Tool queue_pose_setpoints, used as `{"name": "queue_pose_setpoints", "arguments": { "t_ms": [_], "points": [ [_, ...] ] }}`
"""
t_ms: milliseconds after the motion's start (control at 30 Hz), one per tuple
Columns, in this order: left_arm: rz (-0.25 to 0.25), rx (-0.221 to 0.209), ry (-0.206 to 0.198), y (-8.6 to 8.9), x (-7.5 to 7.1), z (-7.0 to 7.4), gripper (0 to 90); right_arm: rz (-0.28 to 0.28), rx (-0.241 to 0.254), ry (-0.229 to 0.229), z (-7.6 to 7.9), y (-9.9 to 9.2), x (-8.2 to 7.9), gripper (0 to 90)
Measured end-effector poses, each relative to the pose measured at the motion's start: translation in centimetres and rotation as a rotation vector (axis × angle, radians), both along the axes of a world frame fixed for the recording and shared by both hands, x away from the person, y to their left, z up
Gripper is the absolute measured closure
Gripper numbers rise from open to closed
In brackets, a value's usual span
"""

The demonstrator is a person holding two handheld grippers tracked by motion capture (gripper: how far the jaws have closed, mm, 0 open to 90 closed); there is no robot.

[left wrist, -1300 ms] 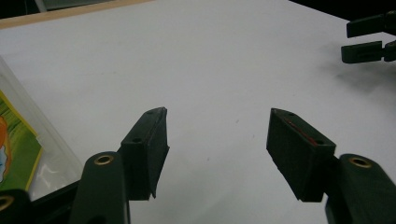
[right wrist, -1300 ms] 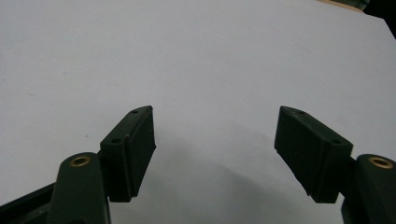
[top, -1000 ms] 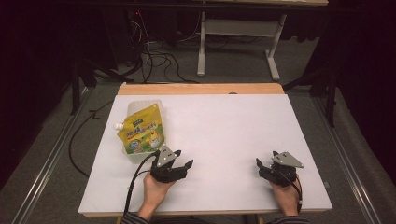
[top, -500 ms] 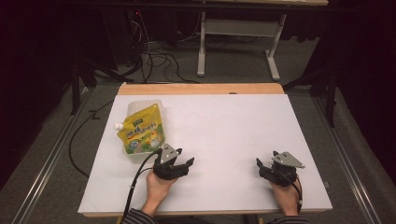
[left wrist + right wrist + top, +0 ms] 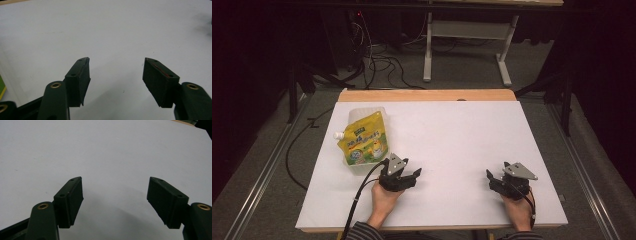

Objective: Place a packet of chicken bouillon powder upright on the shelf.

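- Your left gripper (image 5: 404,176), black with a grey three-cornered plate on top, sits low over the white sheet-covered table (image 5: 452,140) at its near-left part, held in your left hand (image 5: 384,199).
- In the left gripper view its two black jaws stand wide apart with nothing but bare white surface between them; it has hold of nothing.
- Your right gripper (image 5: 498,179), the same black build with a grey plate, sits at the near-right part of the table, well apart from the left one, held in your right hand (image 5: 516,205).
- In the right gripper view its jaws are likewise spread wide over plain white surface, with nothing held.
- The yellow spouted pouch with green and white printing (image 5: 362,142) lies flat at the left part of the table, its white cap (image 5: 339,135) pointing toward the left edge.
- The pouch lies just beyond and to the left of your left gripper; it looks near but apart from it, though from the high view you cannot be sure of the gap.
- A sliver of yellow-green at the left edge of the left gripper view may be that pouch.
- A black cable (image 5: 362,192) trails from your left gripper back past your wrist and off the near edge.
- A bare wooden strip (image 5: 427,95) runs along the table's far edge.
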State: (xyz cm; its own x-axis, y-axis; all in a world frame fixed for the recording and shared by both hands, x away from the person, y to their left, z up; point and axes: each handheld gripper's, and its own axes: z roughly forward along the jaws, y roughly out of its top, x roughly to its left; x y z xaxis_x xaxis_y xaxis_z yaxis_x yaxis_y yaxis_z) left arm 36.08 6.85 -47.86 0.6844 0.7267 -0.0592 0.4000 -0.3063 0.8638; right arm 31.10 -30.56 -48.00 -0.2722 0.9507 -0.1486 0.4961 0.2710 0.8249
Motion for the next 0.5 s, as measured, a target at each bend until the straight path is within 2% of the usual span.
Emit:
{"name": "queue_pose_setpoints", "arguments": {
  "t_ms": [500],
  "points": [
    [0.008,-0.008,-0.006,0.04,0.31,-0.25,42.2,0.001,0.000,0.002,0.00,0.02,0.01,29.4]
  ]
}}
